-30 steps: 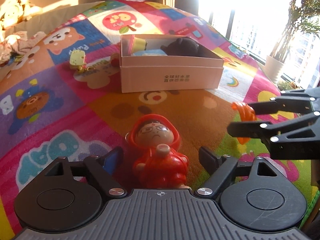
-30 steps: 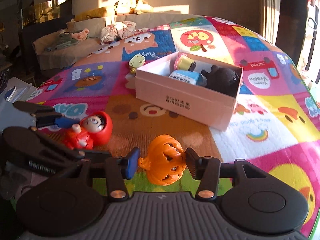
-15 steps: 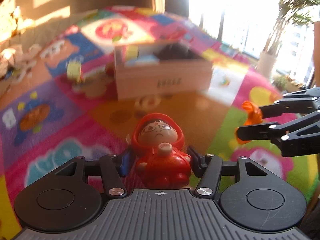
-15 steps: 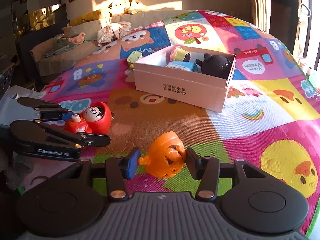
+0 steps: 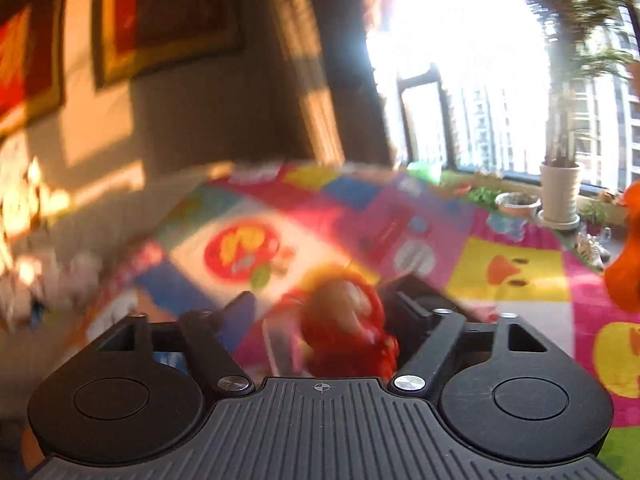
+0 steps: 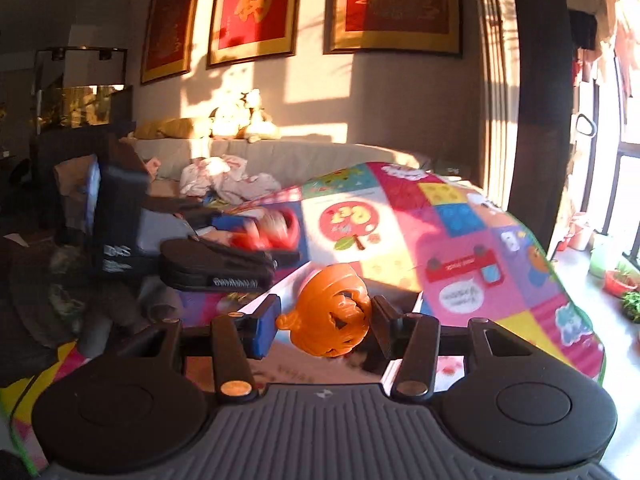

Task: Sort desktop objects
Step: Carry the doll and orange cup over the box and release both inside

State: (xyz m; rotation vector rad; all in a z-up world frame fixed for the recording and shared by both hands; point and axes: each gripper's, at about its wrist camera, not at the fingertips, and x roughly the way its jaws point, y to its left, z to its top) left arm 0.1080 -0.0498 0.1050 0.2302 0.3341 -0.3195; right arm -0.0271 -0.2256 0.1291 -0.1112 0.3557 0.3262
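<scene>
Between the jaws of the left gripper (image 5: 320,312) sits a red hooded figurine (image 5: 344,328), smeared by motion blur; the jaws look pressed against its sides and holding it, lifted above the colourful play mat (image 5: 516,268), though the blur hides the exact contact. At the right edge of the left wrist view an orange shape (image 5: 628,256) pokes in, only partly visible. From the right wrist view, the right gripper (image 6: 324,320) has its jaws clamped on an orange pumpkin toy (image 6: 332,312), blue pad on one side and black pad on the other, both touching it; the pumpkin's carved face is tilted. Just below and behind the pumpkin, a pale box edge (image 6: 276,288) shows, mostly hidden by the gripper, so its contents cannot be told. To the left in that view the left gripper appears from the side with the blurred red figurine at its tip, up off the mat. Beyond lie a sofa (image 6: 304,156) with crumpled cloth (image 6: 228,176) and plush toys (image 6: 244,116), framed red pictures (image 6: 256,4) on the wall, and potted plants (image 5: 560,184) by the bright window.
</scene>
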